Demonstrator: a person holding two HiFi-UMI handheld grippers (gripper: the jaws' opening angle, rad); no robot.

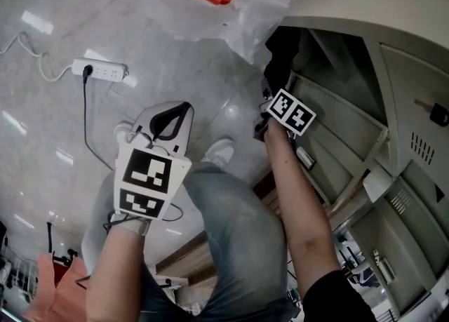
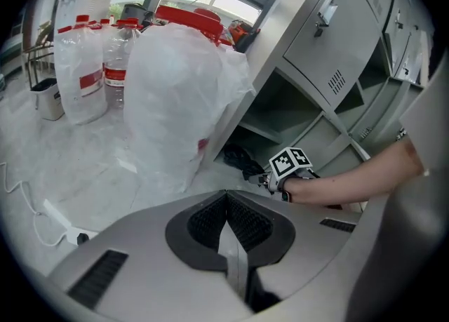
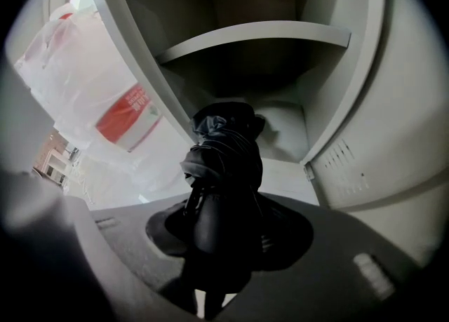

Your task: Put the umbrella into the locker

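Person stands at the open locker, a gripper in each hand.

- Right gripper: fingers set fairly wide and clamped on the folded black umbrella. The grip is on its lower body. The rest sticks out ahead of the jaws, bunched end first.
- Umbrella's place: at the mouth of the bottom compartment, under the shelf. Its front end is over the compartment floor. Cannot tell whether it touches that floor yet.
- Left gripper: fingers pressed together with nothing between them. It is held low over the pale floor, well apart from the locker and idle.
- Beside the locker: a big white plastic bag close against the open side, with bottles further off. A power strip lies on the floor.

How I'd do this step well:
- Carry the umbrella deeper, along its own length, until the whole thing is past the front lip. Let go only then.
- Stay below the shelf edge and off the side wall on the door side, since the loose folds could catch there.
- Lower it until it rests on the compartment floor, then open the fingers. Dropped at the lip, it would likely roll out toward the bag.
- Pull the gripper straight back so the strap isn't dragged out with it.
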